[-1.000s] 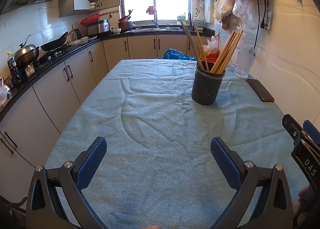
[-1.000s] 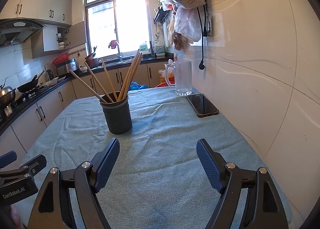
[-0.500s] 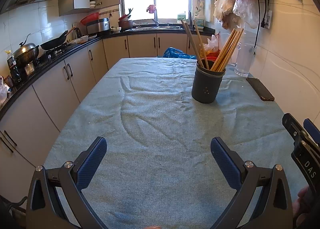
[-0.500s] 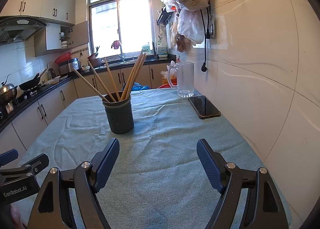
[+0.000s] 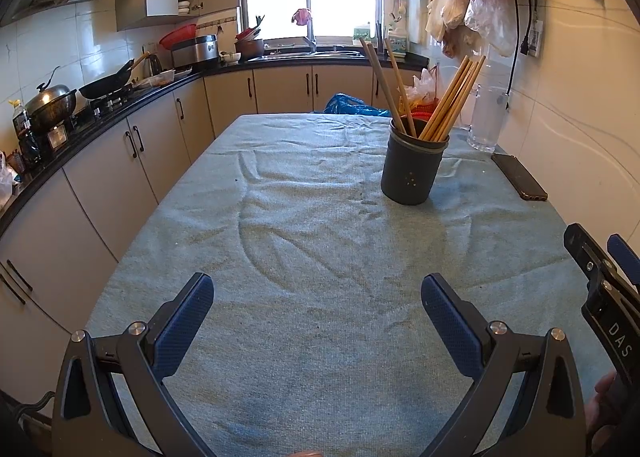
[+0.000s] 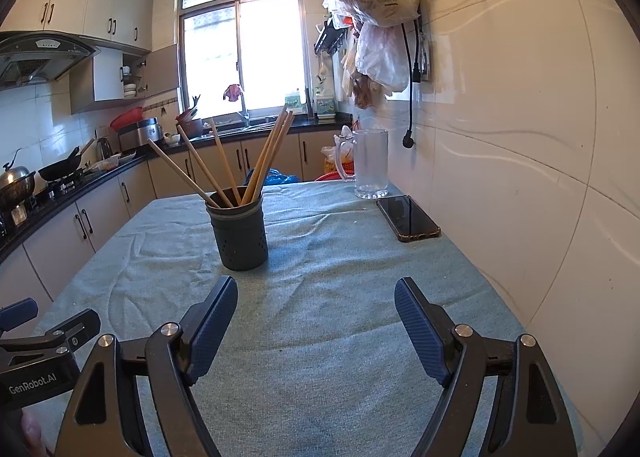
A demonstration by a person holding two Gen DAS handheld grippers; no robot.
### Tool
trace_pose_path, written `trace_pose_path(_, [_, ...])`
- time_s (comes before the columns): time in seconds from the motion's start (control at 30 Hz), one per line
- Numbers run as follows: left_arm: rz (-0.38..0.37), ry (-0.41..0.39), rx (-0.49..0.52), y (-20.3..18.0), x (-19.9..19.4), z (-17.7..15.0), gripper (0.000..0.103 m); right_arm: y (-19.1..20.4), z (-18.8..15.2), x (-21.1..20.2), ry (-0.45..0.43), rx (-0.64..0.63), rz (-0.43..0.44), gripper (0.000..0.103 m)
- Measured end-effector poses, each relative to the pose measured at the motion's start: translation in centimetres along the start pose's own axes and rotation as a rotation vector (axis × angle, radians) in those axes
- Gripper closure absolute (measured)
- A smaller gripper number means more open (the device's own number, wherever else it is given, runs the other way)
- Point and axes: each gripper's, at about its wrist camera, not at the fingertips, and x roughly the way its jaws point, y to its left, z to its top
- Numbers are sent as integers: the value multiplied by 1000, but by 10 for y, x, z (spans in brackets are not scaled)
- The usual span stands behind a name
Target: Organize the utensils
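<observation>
Left wrist view: the left tool [image 5: 318, 305] hangs wide and empty above the cloth-covered bench [image 5: 304, 241]. The dark utensil holder [image 5: 414, 167] stands upright ahead, chopsticks [image 5: 452, 97] leaning inside it.

Right wrist view: the right tool [image 6: 316, 307] is wide and empty; a phone [image 6: 408, 217] and a glass pitcher [image 6: 372, 163] sit right of the holder.

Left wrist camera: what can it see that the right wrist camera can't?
Only the left wrist view shows the left tongs open up close. Only the right wrist view shows the right tongs open up close, and the top edge of the window. Both show the chopsticks standing in the dark holder, the glass mug, the phone and the green cloth.
</observation>
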Motion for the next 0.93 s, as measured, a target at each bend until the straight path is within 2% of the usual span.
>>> trace_pose_path(0.93, [-21,19,10,-6,5,-4,0,0,-3,8,29,-11,12,17])
